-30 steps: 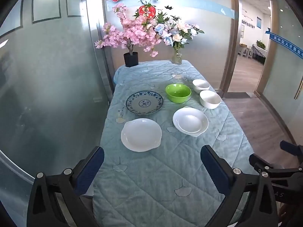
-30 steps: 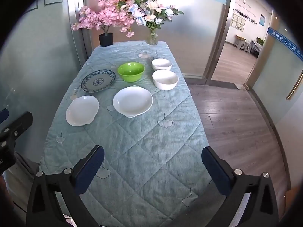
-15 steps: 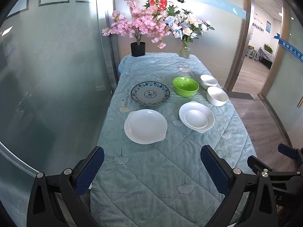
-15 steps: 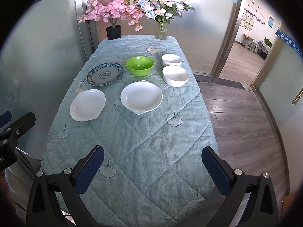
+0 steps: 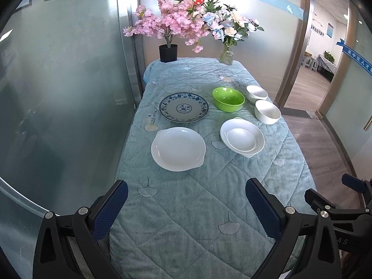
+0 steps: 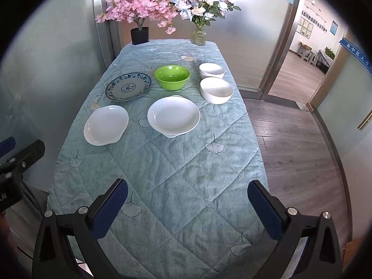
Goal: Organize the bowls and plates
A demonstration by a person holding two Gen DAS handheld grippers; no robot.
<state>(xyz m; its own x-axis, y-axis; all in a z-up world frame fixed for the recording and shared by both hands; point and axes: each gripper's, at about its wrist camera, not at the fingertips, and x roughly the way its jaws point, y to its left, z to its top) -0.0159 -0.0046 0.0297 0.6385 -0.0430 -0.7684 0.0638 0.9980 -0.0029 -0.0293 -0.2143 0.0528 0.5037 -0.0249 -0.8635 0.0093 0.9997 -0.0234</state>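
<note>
On the blue quilted table (image 5: 190, 209) lie a blue-patterned plate (image 5: 183, 110) (image 6: 128, 86), a white plate with handles (image 5: 178, 148) (image 6: 105, 124), and a second white plate (image 5: 242, 137) (image 6: 173, 116). Behind them stand a green bowl (image 5: 228, 98) (image 6: 172, 77) and two white bowls (image 5: 267, 112) (image 6: 216, 90), (image 5: 256, 92) (image 6: 211, 70). My left gripper (image 5: 186, 207) and right gripper (image 6: 187, 208) are both open and empty, held above the table's near end, well short of the dishes.
A black pot of pink blossoms (image 5: 168, 53) and a glass vase of flowers (image 5: 226, 57) stand at the far end. Frosted glass walls (image 5: 58, 93) run along the left and behind. Wooden floor (image 6: 295, 139) and an open doorway lie to the right.
Both grippers have tilted and moved slightly forward, so the dishes sit lower and closer in both views. Nothing on the table has moved.
</note>
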